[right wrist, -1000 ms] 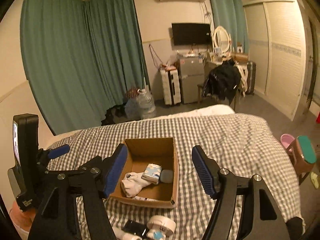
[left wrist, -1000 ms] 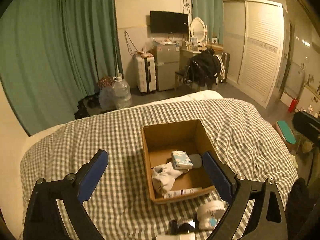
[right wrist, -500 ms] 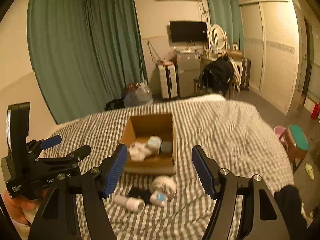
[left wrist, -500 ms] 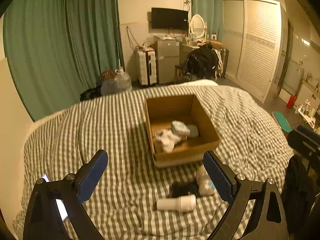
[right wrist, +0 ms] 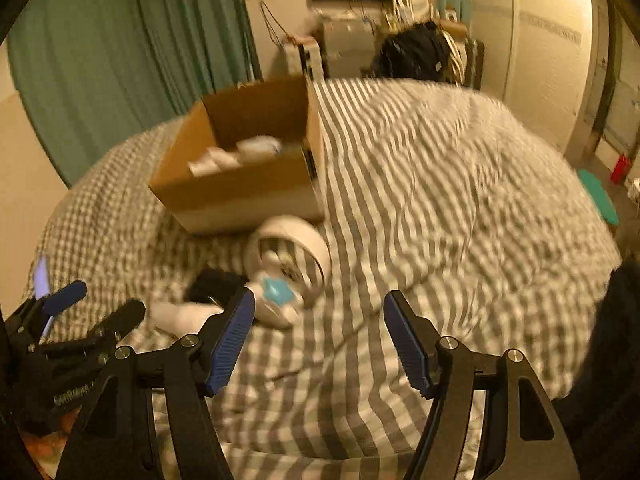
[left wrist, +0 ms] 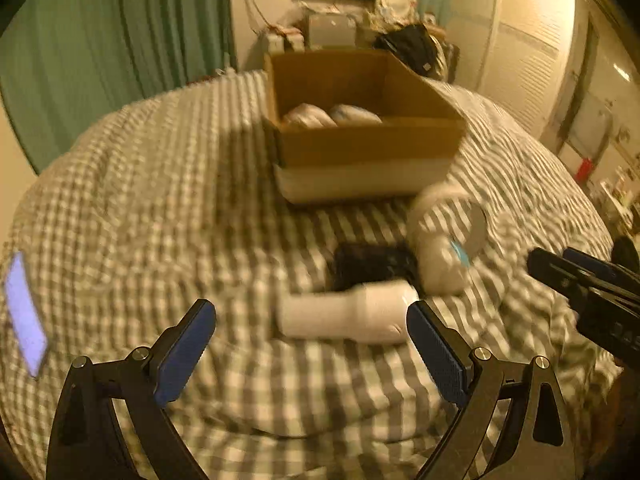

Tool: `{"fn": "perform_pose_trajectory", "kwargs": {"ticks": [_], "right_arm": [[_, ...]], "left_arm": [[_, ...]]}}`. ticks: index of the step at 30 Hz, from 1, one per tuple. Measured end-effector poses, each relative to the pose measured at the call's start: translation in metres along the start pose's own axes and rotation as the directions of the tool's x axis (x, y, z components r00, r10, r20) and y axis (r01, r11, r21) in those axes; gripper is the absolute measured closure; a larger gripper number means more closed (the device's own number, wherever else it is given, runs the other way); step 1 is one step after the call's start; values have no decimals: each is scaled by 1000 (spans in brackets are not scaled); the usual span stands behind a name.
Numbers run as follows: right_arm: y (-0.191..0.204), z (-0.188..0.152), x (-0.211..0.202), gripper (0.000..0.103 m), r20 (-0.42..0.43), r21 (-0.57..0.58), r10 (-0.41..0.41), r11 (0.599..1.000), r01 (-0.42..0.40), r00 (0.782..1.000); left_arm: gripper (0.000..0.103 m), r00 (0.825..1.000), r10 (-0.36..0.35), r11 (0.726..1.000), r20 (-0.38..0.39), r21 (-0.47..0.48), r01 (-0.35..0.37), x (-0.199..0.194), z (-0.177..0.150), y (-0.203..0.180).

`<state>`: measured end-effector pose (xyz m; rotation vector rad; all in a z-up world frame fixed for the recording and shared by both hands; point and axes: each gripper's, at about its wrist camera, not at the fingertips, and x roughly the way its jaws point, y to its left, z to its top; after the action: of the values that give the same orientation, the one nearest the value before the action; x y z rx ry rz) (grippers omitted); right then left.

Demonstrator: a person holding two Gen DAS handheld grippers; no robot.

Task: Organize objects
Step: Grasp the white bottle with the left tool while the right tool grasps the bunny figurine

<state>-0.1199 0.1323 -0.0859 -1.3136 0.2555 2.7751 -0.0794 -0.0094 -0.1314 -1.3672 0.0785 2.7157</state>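
An open cardboard box (left wrist: pixel 360 136) sits on the checked bed, with white socks and a packet inside; it also shows in the right wrist view (right wrist: pixel 240 176). In front of it lie a white bottle (left wrist: pixel 344 316), a black flat object (left wrist: pixel 372 264) and a round white device with a blue mark (left wrist: pixel 444 248). My left gripper (left wrist: pixel 312 348) is open and empty, low over the bed, with the bottle lying between its fingers. My right gripper (right wrist: pixel 320 336) is open and empty, just behind the round white device (right wrist: pixel 288 268). The frames are blurred.
A lit phone (left wrist: pixel 24 316) lies on the bed at the left. Green curtains (left wrist: pixel 112 40), a suitcase, a fridge and a chair with dark clothes stand behind the bed. A wardrobe (left wrist: pixel 520 60) is at the right. The bed drops off at the right edge.
Both grippers have dropped down and forward toward the bed. The box and the loose objects now look much nearer. Both grippers stay open.
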Motion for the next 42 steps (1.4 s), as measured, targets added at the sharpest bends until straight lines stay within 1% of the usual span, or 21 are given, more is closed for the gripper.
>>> {"fn": "perform_pose_trajectory", "kwargs": {"ticks": [1,4,9,11,12,14,16,18,21,22,23,26,28,31,35,39,42], "right_arm": [[-4,-5,7,36,-17,11,4,1000,-4,1000],[-9,-12,21,36,-54,36,12,999,-11,998],[-11,-13,28,36,-66,40,18,999,-15,998],[-11,-15,31,36,-77,39,18,999,-15,997],[-11,-15,32,36,-81,40,20,999,-16,997],[-11,-15,35,36,-87,46,21,999,-17,996],[-12,-15,37,36,-95,54,23,998,-18,995],[-12,-14,41,36,-104,58,26,998,-20,994],[-14,-13,46,36,-118,62,28,998,-21,993],[-13,-13,48,36,-122,63,27,998,-19,992],[-13,-13,49,36,-127,61,25,998,-17,992],[-10,-11,54,36,-142,50,19,999,-12,990],[-8,-10,56,36,-147,41,16,999,-10,989],[-4,-6,59,36,-149,27,15,1000,-12,989],[9,4,67,36,-144,-9,18,1000,-20,989],[22,13,79,36,-146,-37,34,999,-40,989],[28,18,94,37,-178,-48,32,998,-41,983]], "left_arm": [[4,1000,-14,1000,-11,15,14,3,-3,-5],[4,999,-19,998,-27,53,20,9,-4,-15],[4,996,-37,995,-87,93,45,29,-5,-29],[4,994,-36,993,-99,110,47,37,-2,-31],[4,995,-26,992,-100,117,38,40,0,-33],[4,995,-1,994,-99,108,11,48,4,-33],[4,993,-20,996,-118,85,30,57,7,-31],[8,990,-31,996,-139,77,42,63,6,-30],[12,985,-15,994,-174,102,33,71,5,-34],[17,984,-6,993,-178,117,27,73,5,-37],[20,984,-9,991,-176,128,32,73,5,-39],[37,989,-27,987,-148,156,50,65,4,-43],[43,993,-35,986,-112,160,53,54,5,-42],[44,994,-58,989,-91,132,70,43,6,-34],[45,992,-97,994,-84,46,101,33,11,-11],[45,991,-107,994,-78,5,108,28,13,3],[45,991,-106,994,-77,-5,106,27,14,6]]}}
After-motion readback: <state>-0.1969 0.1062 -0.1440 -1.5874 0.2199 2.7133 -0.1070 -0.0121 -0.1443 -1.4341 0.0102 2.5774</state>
